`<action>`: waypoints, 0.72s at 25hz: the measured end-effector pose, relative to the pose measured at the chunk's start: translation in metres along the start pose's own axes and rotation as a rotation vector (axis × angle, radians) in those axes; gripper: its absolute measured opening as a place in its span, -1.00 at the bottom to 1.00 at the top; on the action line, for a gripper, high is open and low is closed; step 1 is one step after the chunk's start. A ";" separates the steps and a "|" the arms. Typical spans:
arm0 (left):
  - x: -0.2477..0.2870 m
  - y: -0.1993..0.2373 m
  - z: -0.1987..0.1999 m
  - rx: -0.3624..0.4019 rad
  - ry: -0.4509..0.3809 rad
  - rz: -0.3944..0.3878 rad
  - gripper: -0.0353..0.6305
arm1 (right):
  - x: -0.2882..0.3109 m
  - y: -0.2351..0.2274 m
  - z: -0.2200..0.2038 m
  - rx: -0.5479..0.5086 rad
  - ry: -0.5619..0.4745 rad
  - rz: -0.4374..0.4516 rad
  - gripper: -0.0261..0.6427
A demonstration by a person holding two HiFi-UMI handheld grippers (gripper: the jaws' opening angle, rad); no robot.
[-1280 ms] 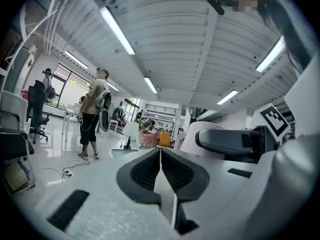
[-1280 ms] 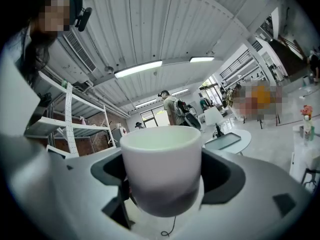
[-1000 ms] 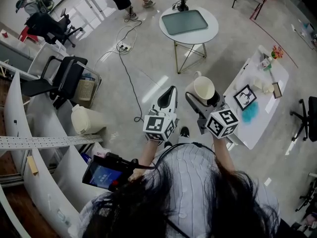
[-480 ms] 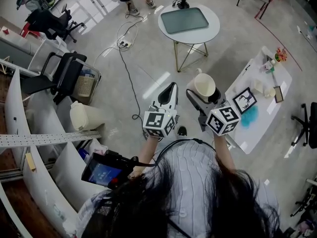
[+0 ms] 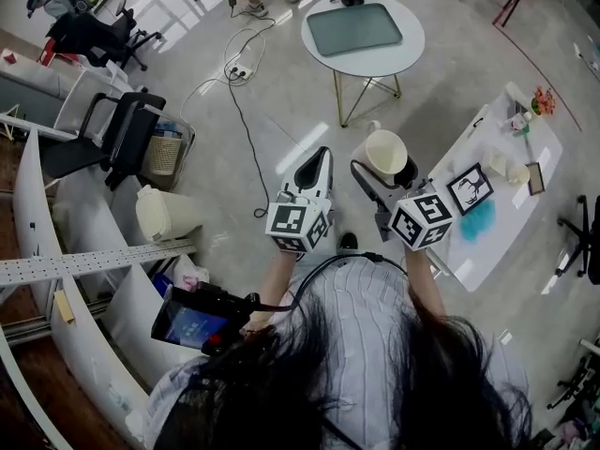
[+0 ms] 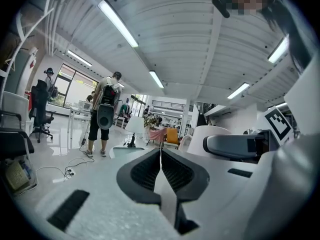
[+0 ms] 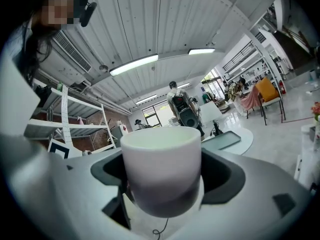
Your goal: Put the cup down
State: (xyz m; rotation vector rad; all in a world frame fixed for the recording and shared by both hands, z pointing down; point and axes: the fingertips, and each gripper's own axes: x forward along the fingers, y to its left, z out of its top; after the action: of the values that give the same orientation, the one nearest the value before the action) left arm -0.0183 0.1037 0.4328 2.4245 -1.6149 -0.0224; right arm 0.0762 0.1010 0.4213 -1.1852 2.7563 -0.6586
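Here we hold the cup [image 5: 385,151] in the right gripper [image 5: 384,165], up in the air over bare floor [image 5: 281,111] — it rests on no surface. The round surface [image 5: 412,50] lies ahead. The long white surface [image 5: 516,209] runs along our right, its near edge close beside that gripper, and open floor spreads to the left. The right gripper view adds what the head view cannot: both jaws pressed against the upright cup's lower sides. The left gripper [image 5: 317,162] carries nothing — its own view shows the jaws meeting.
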 end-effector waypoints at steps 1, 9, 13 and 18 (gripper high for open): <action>0.005 0.002 0.001 0.001 0.003 -0.003 -0.84 | 0.004 -0.004 0.001 0.004 0.000 -0.004 0.31; 0.059 0.030 0.011 0.016 0.014 -0.056 -0.84 | 0.053 -0.038 0.015 0.033 0.002 -0.037 0.31; 0.090 0.058 0.027 0.025 0.018 -0.076 -0.84 | 0.091 -0.053 0.026 0.027 0.011 -0.058 0.31; 0.132 0.100 0.051 0.022 -0.008 -0.084 -0.84 | 0.135 -0.070 0.044 0.018 0.007 -0.089 0.31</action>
State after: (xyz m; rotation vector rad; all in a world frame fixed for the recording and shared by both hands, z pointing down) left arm -0.0639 -0.0627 0.4180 2.5105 -1.5239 -0.0281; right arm 0.0390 -0.0533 0.4237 -1.3110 2.7101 -0.6960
